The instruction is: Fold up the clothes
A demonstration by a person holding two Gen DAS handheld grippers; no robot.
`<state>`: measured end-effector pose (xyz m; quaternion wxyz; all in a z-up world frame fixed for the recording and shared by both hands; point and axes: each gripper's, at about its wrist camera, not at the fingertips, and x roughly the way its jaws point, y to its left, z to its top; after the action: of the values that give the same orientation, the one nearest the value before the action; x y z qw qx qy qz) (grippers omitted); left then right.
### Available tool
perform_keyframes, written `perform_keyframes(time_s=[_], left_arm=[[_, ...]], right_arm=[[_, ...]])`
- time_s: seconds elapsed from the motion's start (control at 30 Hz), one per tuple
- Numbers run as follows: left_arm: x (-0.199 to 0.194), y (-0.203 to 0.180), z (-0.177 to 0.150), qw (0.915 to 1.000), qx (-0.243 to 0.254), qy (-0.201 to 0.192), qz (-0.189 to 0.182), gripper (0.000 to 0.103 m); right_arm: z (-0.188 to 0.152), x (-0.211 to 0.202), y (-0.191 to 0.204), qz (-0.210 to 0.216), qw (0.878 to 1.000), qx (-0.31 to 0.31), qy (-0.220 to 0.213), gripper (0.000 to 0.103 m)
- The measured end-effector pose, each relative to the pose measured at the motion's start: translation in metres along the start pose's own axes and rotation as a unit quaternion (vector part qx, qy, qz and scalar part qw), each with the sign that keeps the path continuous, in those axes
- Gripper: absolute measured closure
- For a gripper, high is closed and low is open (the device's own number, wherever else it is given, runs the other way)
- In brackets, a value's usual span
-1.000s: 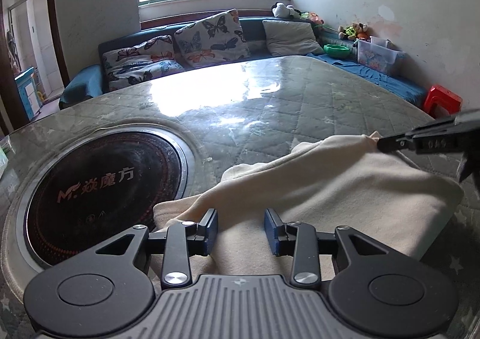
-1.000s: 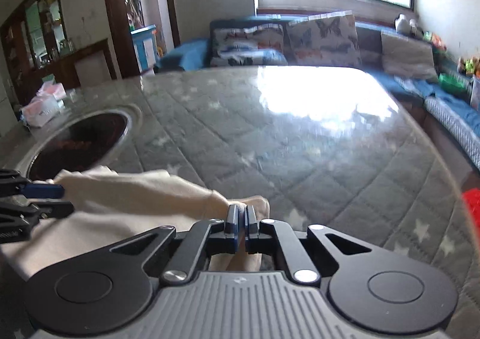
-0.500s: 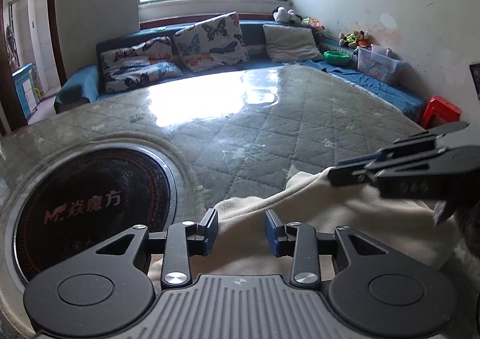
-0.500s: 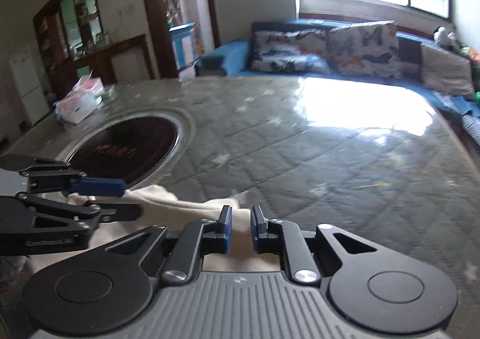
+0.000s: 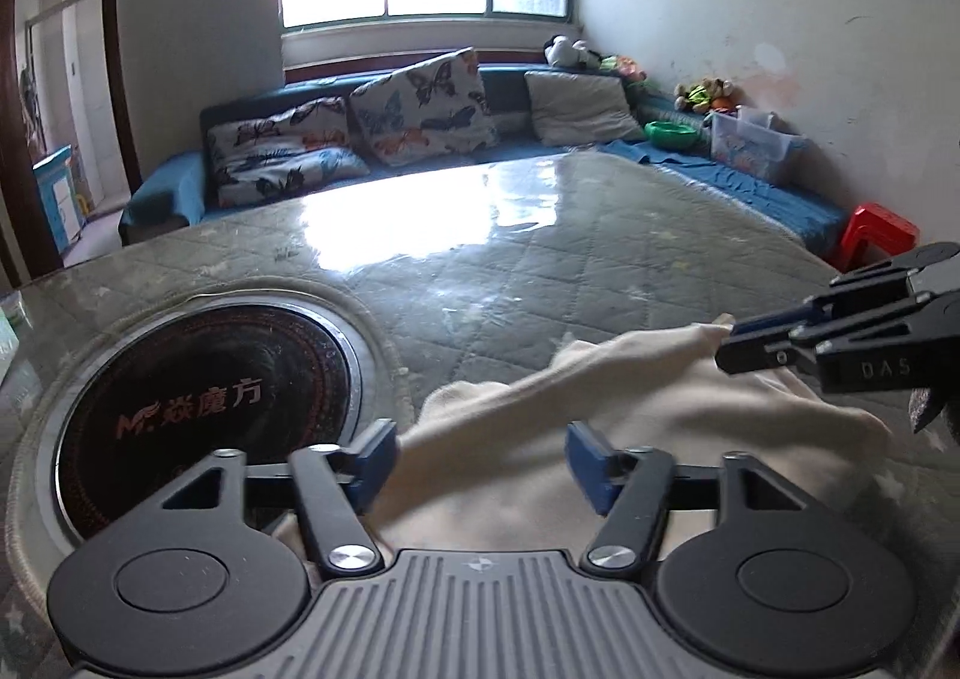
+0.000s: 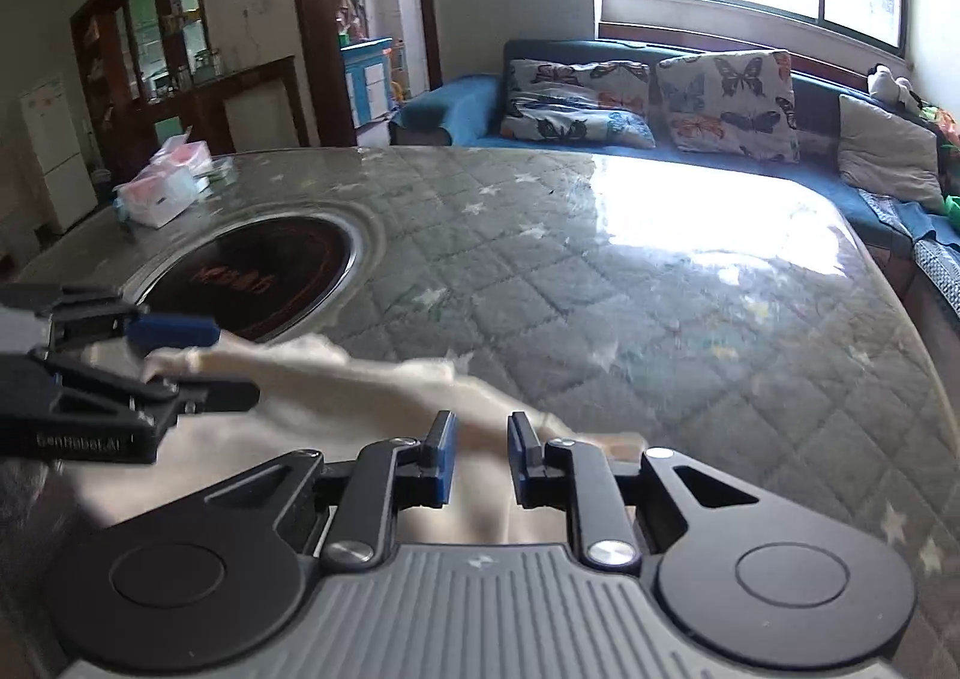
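Observation:
A cream cloth [image 5: 630,379] lies folded on the near part of the table, its upper edge running from my left gripper to my right one. My left gripper [image 5: 483,460] stands wide open over the cloth's near left part, with fabric below and between its blue pads. In the right wrist view the left gripper [image 6: 234,364] is at the left, and the cloth [image 6: 360,385] edge sits loosely between its spread fingers. My right gripper [image 6: 480,460] is open with a narrow gap above the cloth's right end. From the left wrist view, the right gripper [image 5: 726,346] hovers at the cloth's far right corner.
A round black induction hob [image 5: 204,403] is set into the table [image 5: 540,259], just left of the cloth. Tissue packs [image 6: 162,187] lie at the far left edge. A blue sofa [image 5: 420,108] with pillows lines the far side, and a red stool [image 5: 876,235] stands at the right.
My right gripper was shut on the cloth's corner and has opened, letting it go. My left gripper's fingers have spread wider. The cloth's raised edge has settled lower.

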<state>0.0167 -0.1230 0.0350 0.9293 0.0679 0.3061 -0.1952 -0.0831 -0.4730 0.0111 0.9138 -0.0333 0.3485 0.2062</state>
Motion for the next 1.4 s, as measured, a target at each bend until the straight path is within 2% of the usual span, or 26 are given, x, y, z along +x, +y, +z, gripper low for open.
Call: perform_keyframes(time_s=[0.1, 0.17, 0.33, 0.47, 0.67, 0.77, 0.9, 1.13, 1.3, 1.4], left_arm=[[-0.016, -0.008, -0.007, 0.9999, 0.0, -0.007, -0.008, 0.026], [-0.024, -0.011, -0.013, 0.9999, -0.004, -0.009, -0.011, 0.019], [-0.031, -0.016, -0.031, 0.9997, -0.017, 0.001, -0.018, 0.019], [-0.026, -0.014, -0.043, 0.9994, -0.027, 0.021, -0.007, 0.018], [-0.034, -0.006, -0.047, 0.9987, -0.048, 0.016, -0.001, 0.018], [-0.035, -0.004, -0.053, 0.9983, -0.055, 0.018, 0.003, 0.018], [-0.042, 0.002, -0.053, 0.9974, -0.068, 0.012, 0.018, 0.018], [-0.052, 0.014, -0.053, 0.9948, -0.091, 0.002, 0.047, 0.019], [-0.044, 0.026, -0.055, 0.991, -0.104, 0.022, 0.082, 0.018], [-0.042, 0.03, -0.058, 0.9902, -0.106, 0.03, 0.086, 0.017]], right_arm=[[-0.015, -0.014, 0.007, 0.009, 1.0, -0.002, 0.001, 0.085], [-0.024, -0.02, 0.011, 0.016, 1.0, -0.002, 0.0, 0.085], [-0.042, -0.021, 0.012, 0.013, 1.0, 0.011, 0.003, 0.085], [-0.049, -0.021, 0.003, 0.017, 0.999, 0.037, -0.003, 0.085], [-0.05, -0.042, 0.006, 0.017, 0.999, 0.028, -0.025, 0.085], [-0.057, -0.044, 0.004, 0.015, 0.999, 0.031, -0.018, 0.085], [-0.067, -0.044, -0.004, 0.019, 0.998, 0.056, -0.018, 0.088], [-0.074, -0.049, -0.008, 0.007, 0.998, 0.062, -0.019, 0.087], [-0.074, -0.049, -0.007, 0.0, 0.998, 0.062, -0.017, 0.087], [-0.073, -0.048, -0.006, -0.002, 0.998, 0.057, -0.016, 0.086]])
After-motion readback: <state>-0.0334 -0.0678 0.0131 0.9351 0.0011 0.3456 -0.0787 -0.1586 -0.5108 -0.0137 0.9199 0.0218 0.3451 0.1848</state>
